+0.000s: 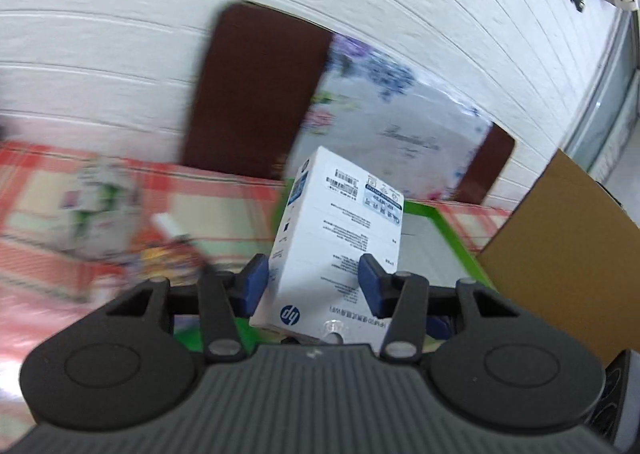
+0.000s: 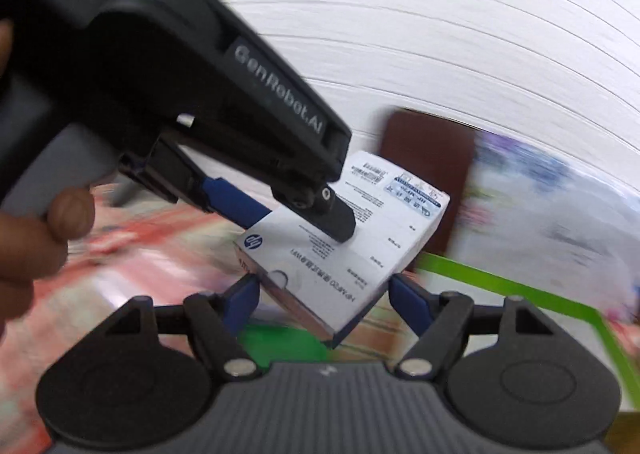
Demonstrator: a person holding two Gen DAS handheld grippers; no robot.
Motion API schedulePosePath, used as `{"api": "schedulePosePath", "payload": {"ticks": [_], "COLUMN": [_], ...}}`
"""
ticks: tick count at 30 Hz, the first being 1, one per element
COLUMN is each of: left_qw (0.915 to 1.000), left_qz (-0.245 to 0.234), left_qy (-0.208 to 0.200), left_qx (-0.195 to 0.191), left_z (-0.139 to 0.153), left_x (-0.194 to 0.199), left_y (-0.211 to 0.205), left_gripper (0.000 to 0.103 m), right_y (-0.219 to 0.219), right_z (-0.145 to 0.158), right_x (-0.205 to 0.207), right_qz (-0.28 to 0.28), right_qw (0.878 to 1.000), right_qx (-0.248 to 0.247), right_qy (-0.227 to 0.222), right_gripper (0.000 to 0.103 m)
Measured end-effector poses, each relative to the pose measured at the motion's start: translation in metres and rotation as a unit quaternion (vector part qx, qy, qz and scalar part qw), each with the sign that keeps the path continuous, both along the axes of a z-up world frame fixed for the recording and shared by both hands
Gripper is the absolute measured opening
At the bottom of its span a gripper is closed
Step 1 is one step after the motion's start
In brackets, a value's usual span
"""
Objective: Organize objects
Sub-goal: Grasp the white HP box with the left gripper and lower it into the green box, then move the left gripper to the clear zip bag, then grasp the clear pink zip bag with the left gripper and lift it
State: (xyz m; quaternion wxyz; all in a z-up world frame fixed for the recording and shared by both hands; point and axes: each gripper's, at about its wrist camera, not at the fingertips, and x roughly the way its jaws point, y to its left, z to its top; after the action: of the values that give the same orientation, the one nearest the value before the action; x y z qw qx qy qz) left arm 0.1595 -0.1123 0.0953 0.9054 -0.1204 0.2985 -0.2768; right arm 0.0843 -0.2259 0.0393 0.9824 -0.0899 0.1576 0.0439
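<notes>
grippers are sharing a white box: left gripper pinching its faces, right gripper clamping its edges, steadying it above the green tray.

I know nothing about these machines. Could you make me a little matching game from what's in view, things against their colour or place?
1 white box
2 tray rim
3 cardboard
4 board

a bright green
b dark brown, standing upright
c tan, at the right edge
d gripped in the left claw

Pairs: 1-d, 2-a, 3-c, 4-b
</notes>
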Motion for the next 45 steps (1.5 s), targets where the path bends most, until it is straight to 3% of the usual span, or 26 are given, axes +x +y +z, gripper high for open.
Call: {"api": "schedulePosePath", "payload": {"ticks": [5, 7, 9, 13, 16, 20, 23, 25, 27, 32, 35, 37, 40, 43, 45], "left_qw": [0.9985, 0.9969, 0.9973, 0.9986, 0.9991, 0.9978, 0.9931, 0.9888, 0.9832, 0.9734, 0.9763, 0.9776, 0.9809, 0.9839, 0.9853], "left_qz": [-0.017, -0.012, -0.007, -0.011, 0.004, 0.045, 0.087, 0.117, 0.152, 0.207, 0.199, 0.191, 0.169, 0.146, 0.142], "left_qy": [0.051, 0.073, 0.065, 0.035, 0.010, 0.010, 0.013, 0.027, 0.043, 0.077, 0.070, 0.076, 0.090, 0.100, 0.093], "left_qx": [0.005, 0.028, 0.035, 0.038, 0.042, 0.047, 0.077, 0.089, 0.092, 0.060, 0.050, 0.045, 0.032, 0.023, 0.018], "left_z": [-0.035, -0.047, -0.046, -0.023, -0.012, -0.016, -0.026, -0.038, -0.049, -0.066, -0.066, -0.068, -0.077, -0.088, -0.090], "left_x": [0.040, 0.050, 0.047, 0.028, 0.007, -0.023, -0.043, -0.051, -0.055, -0.049, -0.033, -0.016, 0.007, 0.021, 0.022], "left_y": [-0.070, -0.084, -0.085, -0.072, -0.045, 0.012, 0.057, 0.088, 0.121, 0.182, 0.190, 0.189, 0.184, 0.175, 0.171], "left_gripper": [0.051, 0.050, 0.050, 0.052, 0.053, 0.053, 0.053, 0.053, 0.053, 0.054, 0.061, 0.062, 0.065, 0.066, 0.059], "right_y": [-0.056, -0.063, -0.066, -0.072, -0.056, -0.036, -0.014, 0.004, 0.019, 0.070, 0.094, 0.114, 0.124, 0.135, 0.143], "right_z": [-0.020, -0.029, -0.032, -0.026, -0.015, -0.012, -0.017, -0.020, -0.025, -0.028, -0.032, -0.039, -0.054, -0.059, -0.060], "right_x": [0.030, 0.030, 0.028, 0.008, -0.015, -0.019, -0.009, -0.001, 0.007, 0.005, 0.008, 0.019, 0.042, 0.054, 0.054], "right_qz": [-0.045, -0.052, -0.059, -0.062, -0.041, 0.006, 0.055, 0.076, 0.096, 0.141, 0.165, 0.160, 0.154, 0.168, 0.178], "right_qw": [0.998, 0.998, 0.998, 0.997, 0.996, 0.994, 0.989, 0.980, 0.973, 0.970, 0.968, 0.971, 0.967, 0.965, 0.965], "right_qx": [-0.008, -0.008, -0.017, 0.039, 0.075, 0.105, 0.128, 0.148, 0.161, 0.125, 0.100, 0.073, 0.075, 0.063, 0.042], "right_qy": [0.047, 0.035, 0.023, -0.008, -0.018, -0.002, 0.057, 0.104, 0.137, 0.156, 0.159, 0.165, 0.191, 0.191, 0.186], "right_gripper": [0.076, 0.087, 0.087, 0.087, 0.084, 0.078, 0.068, 0.055, 0.052, 0.052, 0.053, 0.064, 0.068, 0.081, 0.080]}}
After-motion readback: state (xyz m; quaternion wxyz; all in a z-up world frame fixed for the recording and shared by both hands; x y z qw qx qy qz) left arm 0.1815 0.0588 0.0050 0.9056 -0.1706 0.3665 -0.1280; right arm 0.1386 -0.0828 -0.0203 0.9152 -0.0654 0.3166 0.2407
